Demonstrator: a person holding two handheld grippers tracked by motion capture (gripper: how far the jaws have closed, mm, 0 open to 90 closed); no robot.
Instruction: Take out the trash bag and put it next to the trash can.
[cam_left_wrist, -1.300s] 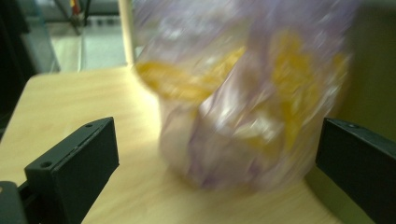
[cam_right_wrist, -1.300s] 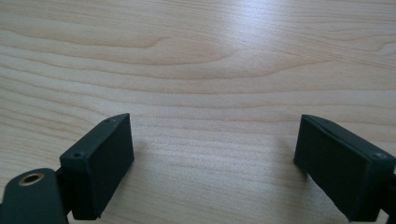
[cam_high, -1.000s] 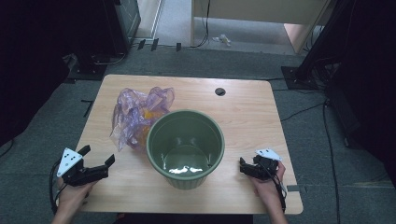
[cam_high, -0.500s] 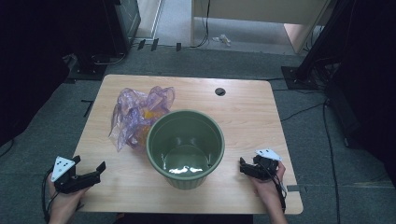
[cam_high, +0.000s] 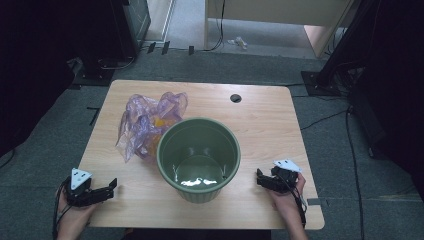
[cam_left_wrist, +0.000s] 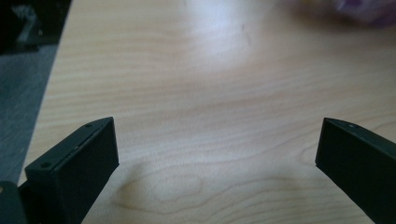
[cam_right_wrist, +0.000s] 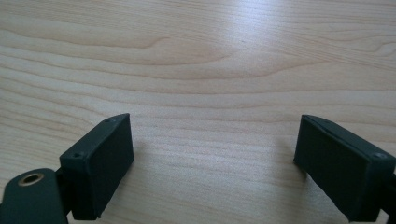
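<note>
**Green plastic bucket on a wooden table, flanked by two hand-held grippers**

The green plastic bucket (cam_high: 199, 157) stands upright near the middle of the table's front half, its mouth open to the high view and a pale glare on its inner floor. A crumpled, translucent purple plastic bag (cam_high: 147, 122), with something orange inside, lies against the bucket's far-left side. The light wooden table (cam_high: 270, 122) has a round cable hole (cam_high: 236, 98) toward its far edge. The left gripper (cam_high: 111, 187) sits at the near-left corner, held in the left hand (cam_high: 70, 217), its jaws wide apart over bare wood. The right gripper (cam_high: 260, 178) rests near the bucket's right side, held in the right hand (cam_high: 286, 200), jaws likewise apart and empty. Grey carpet (cam_high: 60, 145) surrounds the table.
</note>
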